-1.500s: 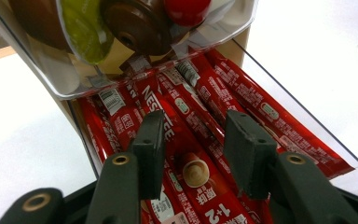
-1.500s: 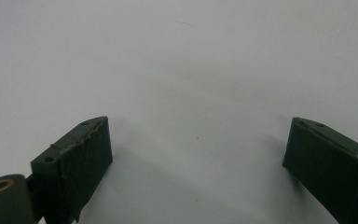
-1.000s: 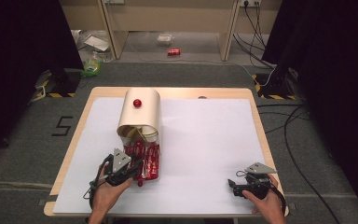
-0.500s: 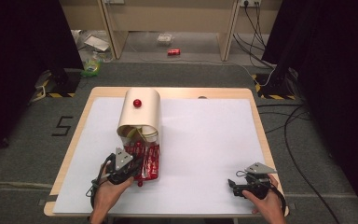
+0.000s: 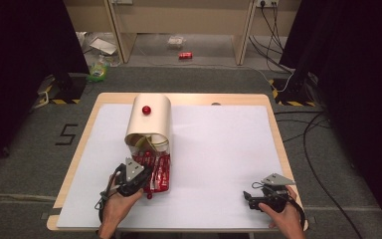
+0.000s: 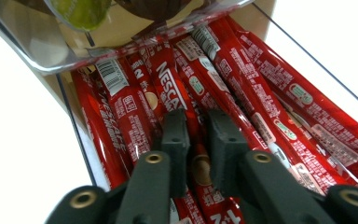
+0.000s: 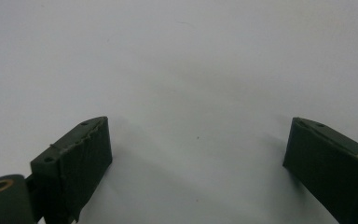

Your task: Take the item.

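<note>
Red sachet [image 6: 196, 140] pinched in left claw [image 6: 198, 135], right claw [image 7: 198, 154] wide, empty.

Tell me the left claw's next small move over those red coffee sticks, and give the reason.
Probably lift straight up a little. The left claw looks nearly closed around one red coffee stick lying among the others in the clear drawer, so a small rise would test the grip and separate it. The right claw rests open over the white table sheet.

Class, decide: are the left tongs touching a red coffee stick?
Touching. The left gripper view shows the left tongs closed on one red coffee stick.
</note>
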`<action>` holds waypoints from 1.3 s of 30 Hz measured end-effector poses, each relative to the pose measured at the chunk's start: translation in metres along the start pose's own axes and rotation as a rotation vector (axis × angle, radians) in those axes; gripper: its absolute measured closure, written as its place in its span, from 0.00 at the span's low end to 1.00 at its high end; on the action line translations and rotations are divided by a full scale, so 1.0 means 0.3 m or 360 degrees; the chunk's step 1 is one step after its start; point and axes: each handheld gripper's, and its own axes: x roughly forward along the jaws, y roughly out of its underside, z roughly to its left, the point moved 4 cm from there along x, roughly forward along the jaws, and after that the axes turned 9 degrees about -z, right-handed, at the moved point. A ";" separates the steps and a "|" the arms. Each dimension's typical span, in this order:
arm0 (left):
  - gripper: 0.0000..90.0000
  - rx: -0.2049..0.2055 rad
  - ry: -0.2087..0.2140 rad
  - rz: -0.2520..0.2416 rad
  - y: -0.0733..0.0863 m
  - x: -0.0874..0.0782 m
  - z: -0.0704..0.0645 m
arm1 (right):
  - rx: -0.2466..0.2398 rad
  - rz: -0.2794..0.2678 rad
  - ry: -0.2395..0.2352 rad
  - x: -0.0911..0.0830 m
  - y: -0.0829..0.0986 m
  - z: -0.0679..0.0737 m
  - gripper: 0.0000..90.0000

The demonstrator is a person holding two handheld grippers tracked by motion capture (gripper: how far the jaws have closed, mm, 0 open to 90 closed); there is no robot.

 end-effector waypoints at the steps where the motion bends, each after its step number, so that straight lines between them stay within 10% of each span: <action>1: 0.90 -0.0011 0.0002 -0.0014 -0.002 -0.001 0.001 | -0.0001 0.0001 0.0000 0.000 0.000 0.000 0.09; 27: 0.96 -0.0037 0.0218 0.0062 -0.097 -0.061 0.014 | 0.0000 0.0003 -0.0003 0.000 0.000 0.000 0.08; 39: 0.96 0.0038 0.0195 0.0103 -0.106 -0.061 -0.023 | -0.0001 0.0004 -0.0003 0.000 0.000 0.000 0.08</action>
